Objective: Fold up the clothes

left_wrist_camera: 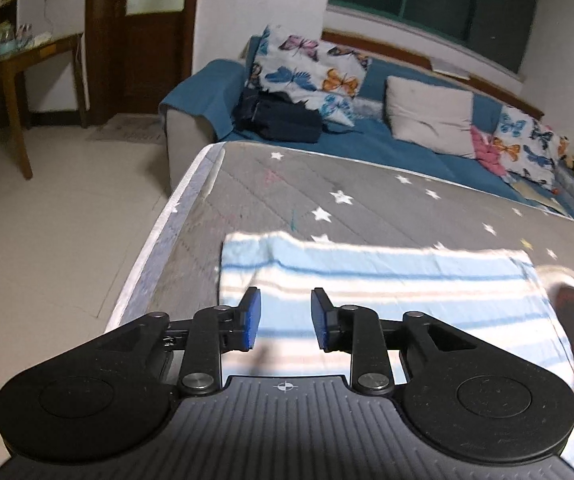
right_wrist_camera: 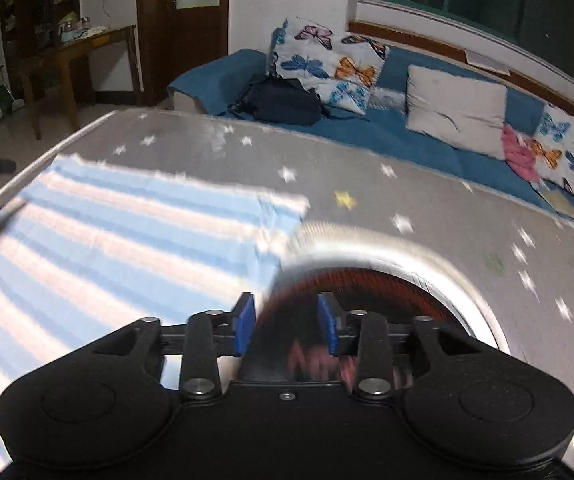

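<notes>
Two grippers — left gripper (left_wrist_camera: 286, 319) and right gripper (right_wrist_camera: 286, 323) — jaws apart, empty | striped cloth (left_wrist_camera: 367, 292) flat on starred mattress (left_wrist_camera: 367, 208) | risk: fold may spring loose, unpinned

Light-blue-and-white striped cloth (left_wrist_camera: 371, 280) on a grey mattress (left_wrist_camera: 367, 200) with white stars; blue sofa (left_wrist_camera: 367, 136).

I can read no text anywhere. The round dark disc (right_wrist_camera: 367, 312) under my right gripper (right_wrist_camera: 286, 326) carries reddish marks, perhaps lettering, but blur smears them past reading. My left gripper's body bears only a small crosshair sign (left_wrist_camera: 285, 387).
</notes>
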A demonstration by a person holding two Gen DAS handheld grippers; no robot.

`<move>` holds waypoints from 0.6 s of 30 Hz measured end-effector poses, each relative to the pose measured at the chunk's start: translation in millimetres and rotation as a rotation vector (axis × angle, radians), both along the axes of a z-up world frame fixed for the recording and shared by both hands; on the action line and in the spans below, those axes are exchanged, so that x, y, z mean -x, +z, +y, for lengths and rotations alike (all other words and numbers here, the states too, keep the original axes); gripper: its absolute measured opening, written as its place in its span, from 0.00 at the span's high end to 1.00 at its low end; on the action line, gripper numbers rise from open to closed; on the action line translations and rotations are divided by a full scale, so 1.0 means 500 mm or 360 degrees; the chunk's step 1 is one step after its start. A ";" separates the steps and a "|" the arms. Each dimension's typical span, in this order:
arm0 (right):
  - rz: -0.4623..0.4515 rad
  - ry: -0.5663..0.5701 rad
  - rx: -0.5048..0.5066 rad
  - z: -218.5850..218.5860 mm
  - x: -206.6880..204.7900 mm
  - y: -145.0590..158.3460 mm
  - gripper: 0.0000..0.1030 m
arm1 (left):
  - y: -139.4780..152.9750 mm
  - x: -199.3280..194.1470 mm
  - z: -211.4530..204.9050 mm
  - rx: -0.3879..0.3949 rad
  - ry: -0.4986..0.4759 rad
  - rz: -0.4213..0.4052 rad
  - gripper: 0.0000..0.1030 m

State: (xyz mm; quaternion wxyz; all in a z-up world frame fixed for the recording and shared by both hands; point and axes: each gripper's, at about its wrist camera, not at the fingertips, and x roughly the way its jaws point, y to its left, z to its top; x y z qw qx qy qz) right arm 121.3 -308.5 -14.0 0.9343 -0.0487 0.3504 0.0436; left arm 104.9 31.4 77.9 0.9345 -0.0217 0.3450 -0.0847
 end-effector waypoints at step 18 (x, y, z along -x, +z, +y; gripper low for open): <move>0.0044 -0.0273 -0.0279 -0.041 0.248 -0.106 0.56 | -0.047 0.367 -0.044 -0.0057 -0.0156 -0.0077 0.63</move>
